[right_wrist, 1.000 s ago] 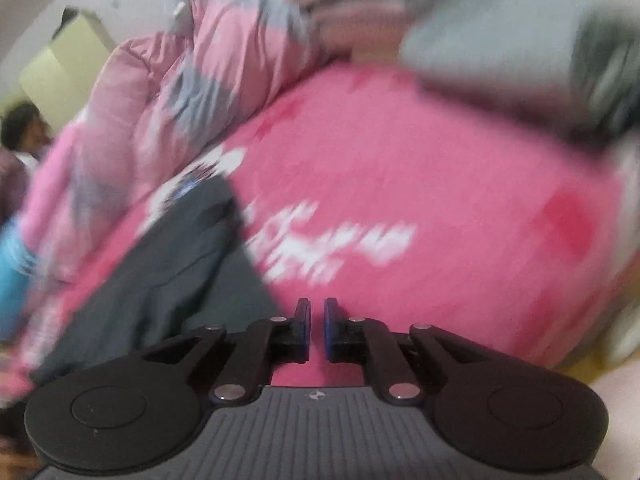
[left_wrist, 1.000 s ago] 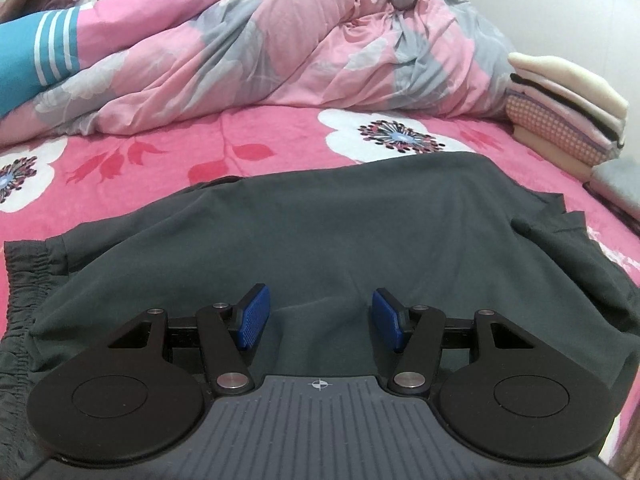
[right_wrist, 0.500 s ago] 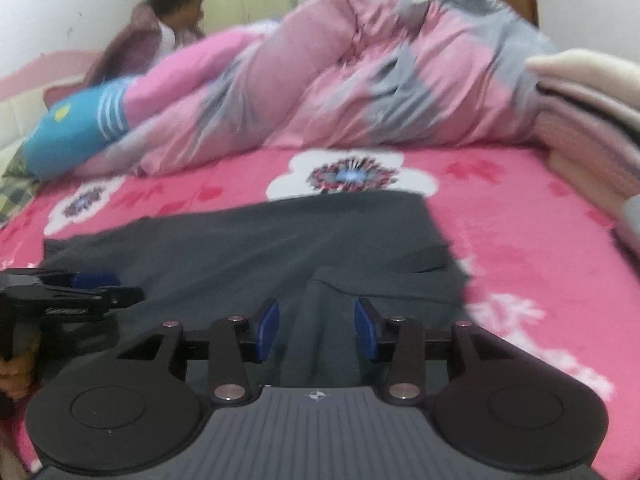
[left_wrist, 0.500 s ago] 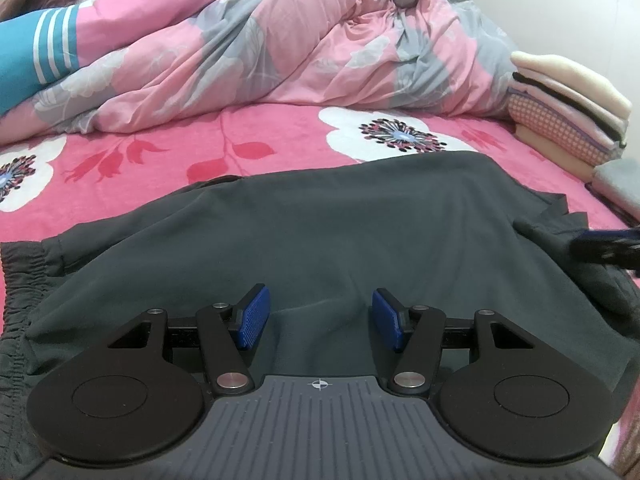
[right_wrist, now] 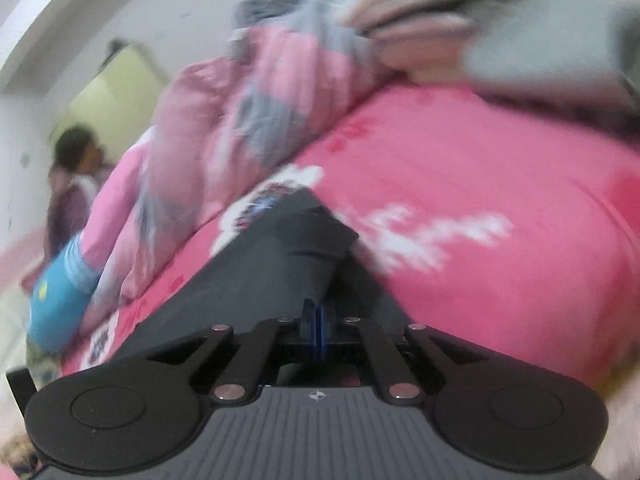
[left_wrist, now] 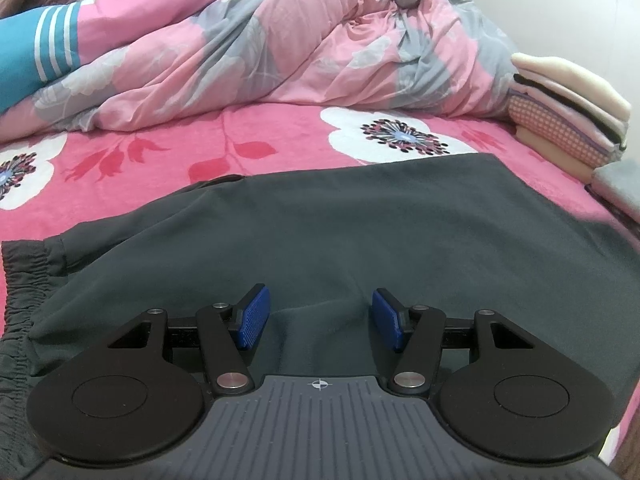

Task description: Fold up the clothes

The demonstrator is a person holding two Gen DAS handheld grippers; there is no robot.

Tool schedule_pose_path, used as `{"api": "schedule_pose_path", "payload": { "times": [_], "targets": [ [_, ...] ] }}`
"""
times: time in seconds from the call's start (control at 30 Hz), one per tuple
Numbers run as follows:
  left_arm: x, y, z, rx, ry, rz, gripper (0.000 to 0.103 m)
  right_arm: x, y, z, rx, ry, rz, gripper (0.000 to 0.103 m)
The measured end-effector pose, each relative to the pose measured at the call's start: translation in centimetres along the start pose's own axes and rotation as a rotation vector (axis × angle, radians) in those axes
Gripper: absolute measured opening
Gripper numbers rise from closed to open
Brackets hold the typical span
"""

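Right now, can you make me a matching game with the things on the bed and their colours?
Things:
1. shorts
2. blanket
3. bedsheet
4. pillow

Colours:
A. blue with white stripes
B. dark grey
C. bright pink with white flowers
D. pale pink and grey, crumpled

Pairs: 1-B, 2-D, 3-C, 4-A

The right tool [right_wrist: 316, 330] has snapped its blue pads together on a fold of the dark grey garment [right_wrist: 256, 280], having stood apart half a second ago. The folded-over flap at the garment's right edge is gone.
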State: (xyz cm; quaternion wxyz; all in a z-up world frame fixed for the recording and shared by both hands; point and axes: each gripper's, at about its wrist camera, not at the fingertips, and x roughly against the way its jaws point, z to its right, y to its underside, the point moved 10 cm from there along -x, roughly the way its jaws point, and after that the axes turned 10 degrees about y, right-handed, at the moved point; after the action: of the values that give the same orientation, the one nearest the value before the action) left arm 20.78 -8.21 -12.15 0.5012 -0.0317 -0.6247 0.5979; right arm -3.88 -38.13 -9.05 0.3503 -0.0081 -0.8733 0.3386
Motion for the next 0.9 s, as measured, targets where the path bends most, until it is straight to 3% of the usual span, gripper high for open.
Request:
{"api": "schedule_pose_path", "payload": {
  "times": [0.1,0.23,0.4,0.47,0.57,0.7,0.9],
  "targets": [
    [0.0,0.0,0.0,0.005,-0.003,0.001,0.057,-0.2,0.0,3.1,-0.136,-0.009,-0.027,0.003],
    [0.1,0.0,-0.1,0.005,-0.005,0.004,0.057,0.3,-0.9,4.1,-0.2,-0.04,-0.001,0.003],
    [1.5,-0.6,-0.5,0.032,0.011,0.053,0.057,1.5,-1.9,2.7,-0.163,-0.084,0.04,0.004],
    [3.2,-1.1,-0.3,0.061,0.032,0.091,0.057,1.7,-1.5,1.6,-0.127,-0.11,0.013,0.007],
    [6.1,-1.1,0.4,0.136,0.105,0.139,0.058,2.0,-0.1,-0.2,-0.045,-0.144,-0.043,0.026],
    [9.3,1.1,1.9,0.228,0.194,0.145,0.058,2.2,1.7,-2.2,0.064,-0.166,-0.083,0.03],
    [12.2,6.1,3.5,0.33,0.213,0.123,0.065,2.3,3.1,-4.1,0.11,-0.228,-0.128,0.034]
  ]
}}
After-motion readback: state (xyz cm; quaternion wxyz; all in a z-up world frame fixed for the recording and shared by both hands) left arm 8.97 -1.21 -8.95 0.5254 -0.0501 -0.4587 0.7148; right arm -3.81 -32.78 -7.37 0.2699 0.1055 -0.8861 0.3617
